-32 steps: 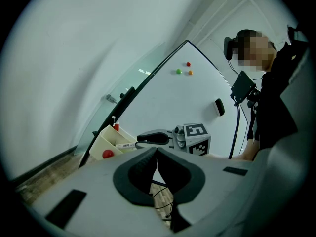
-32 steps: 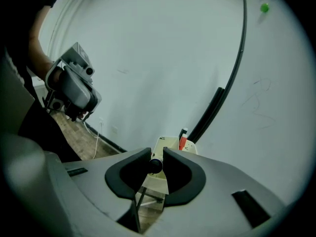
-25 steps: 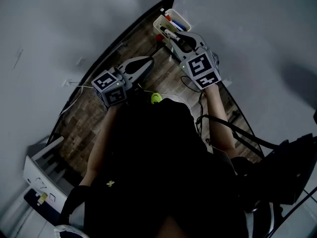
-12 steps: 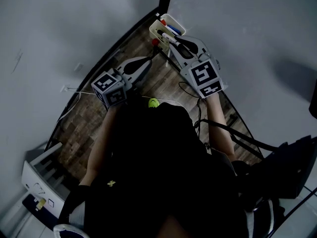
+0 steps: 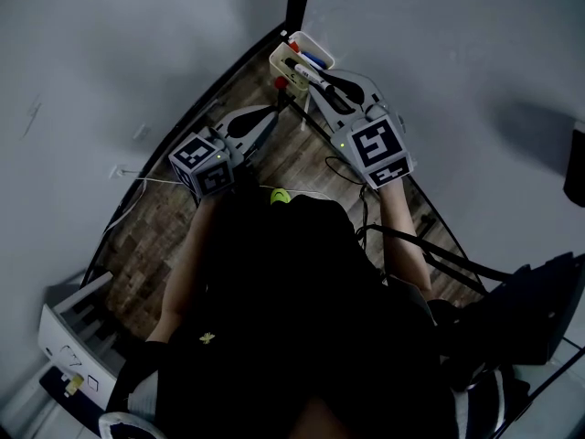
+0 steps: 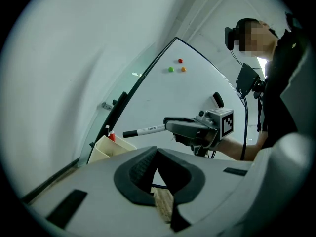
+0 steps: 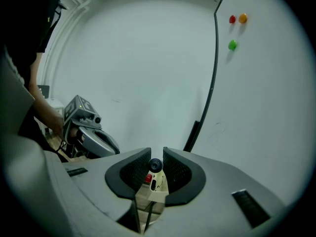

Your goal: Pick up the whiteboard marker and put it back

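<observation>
Status: the right gripper (image 7: 157,153) is clenched on the whiteboard marker (image 6: 148,130). Both pads press the barrel, which runs out ahead of the jaws with its black cap leading. The left gripper (image 6: 157,149) has its pads drawn together with nothing between them. It hangs beside the right gripper and takes no part in the hold.

Position of the task item: the marker is carried in the air, close to the whiteboard (image 6: 197,98). Its capped end hangs over the cream marker holder (image 5: 279,62) mounted at the board's lower edge. The holder already contains a red-capped marker (image 5: 293,47) and a blue one (image 5: 315,61).

Governing relation: the marker's long axis lies along the line of the right gripper's jaws and dips slightly. The open top of the holder lies ahead of and below the cap. In the right gripper view the holder appears directly under the marker end, so the lateral alignment looks close.

Judgement: the return step is in hand, and the right hand is the nearer one and the only loaded one. The cap must clear the near rim and the markers inside before the grip is let go.
</observation>
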`<control>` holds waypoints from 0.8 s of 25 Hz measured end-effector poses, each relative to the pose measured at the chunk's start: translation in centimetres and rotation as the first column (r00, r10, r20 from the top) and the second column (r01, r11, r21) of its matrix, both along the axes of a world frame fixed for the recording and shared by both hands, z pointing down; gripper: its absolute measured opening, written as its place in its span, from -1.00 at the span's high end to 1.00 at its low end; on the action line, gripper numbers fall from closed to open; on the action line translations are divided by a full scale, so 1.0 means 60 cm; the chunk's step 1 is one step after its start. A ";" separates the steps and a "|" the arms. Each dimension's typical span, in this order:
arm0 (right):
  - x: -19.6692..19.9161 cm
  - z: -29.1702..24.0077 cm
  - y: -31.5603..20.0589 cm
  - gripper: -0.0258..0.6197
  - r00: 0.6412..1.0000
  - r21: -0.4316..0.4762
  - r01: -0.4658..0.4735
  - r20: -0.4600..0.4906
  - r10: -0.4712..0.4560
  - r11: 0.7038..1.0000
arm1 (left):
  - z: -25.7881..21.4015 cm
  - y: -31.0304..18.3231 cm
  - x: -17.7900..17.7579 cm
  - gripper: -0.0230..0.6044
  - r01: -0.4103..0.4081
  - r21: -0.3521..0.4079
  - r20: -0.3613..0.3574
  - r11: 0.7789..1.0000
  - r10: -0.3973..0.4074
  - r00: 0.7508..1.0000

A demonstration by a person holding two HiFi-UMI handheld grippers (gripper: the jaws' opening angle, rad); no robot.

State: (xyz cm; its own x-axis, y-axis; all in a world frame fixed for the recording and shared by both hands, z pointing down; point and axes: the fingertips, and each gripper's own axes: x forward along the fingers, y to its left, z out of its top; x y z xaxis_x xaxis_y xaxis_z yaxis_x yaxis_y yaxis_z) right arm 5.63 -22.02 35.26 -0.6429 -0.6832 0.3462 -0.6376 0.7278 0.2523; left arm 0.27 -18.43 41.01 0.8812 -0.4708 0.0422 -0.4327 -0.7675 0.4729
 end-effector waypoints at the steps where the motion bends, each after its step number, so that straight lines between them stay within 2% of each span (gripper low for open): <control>1: 0.001 -0.001 0.001 0.65 1.000 0.002 0.000 0.001 0.000 1.000 | 0.001 0.001 0.002 0.93 -0.003 0.001 0.004 1.000 0.003 1.000; 14: 0.010 -0.009 0.008 0.65 1.000 0.012 0.000 0.015 -0.001 1.000 | -0.003 -0.013 0.000 0.94 0.044 -0.022 -0.037 0.999 -0.045 0.998; 20: 0.013 -0.009 0.003 0.65 1.000 0.009 -0.007 0.023 0.007 1.000 | -0.001 -0.012 -0.001 0.94 0.038 -0.043 -0.053 0.998 -0.040 0.998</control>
State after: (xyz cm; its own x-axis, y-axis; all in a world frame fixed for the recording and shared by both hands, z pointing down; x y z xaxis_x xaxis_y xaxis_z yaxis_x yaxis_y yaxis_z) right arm 6.43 -21.85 34.74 -0.6459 -0.6907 0.3251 -0.6482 0.7212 0.2445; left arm 0.18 -19.12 40.98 0.8637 -0.5038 0.0160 -0.4352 -0.7294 0.5278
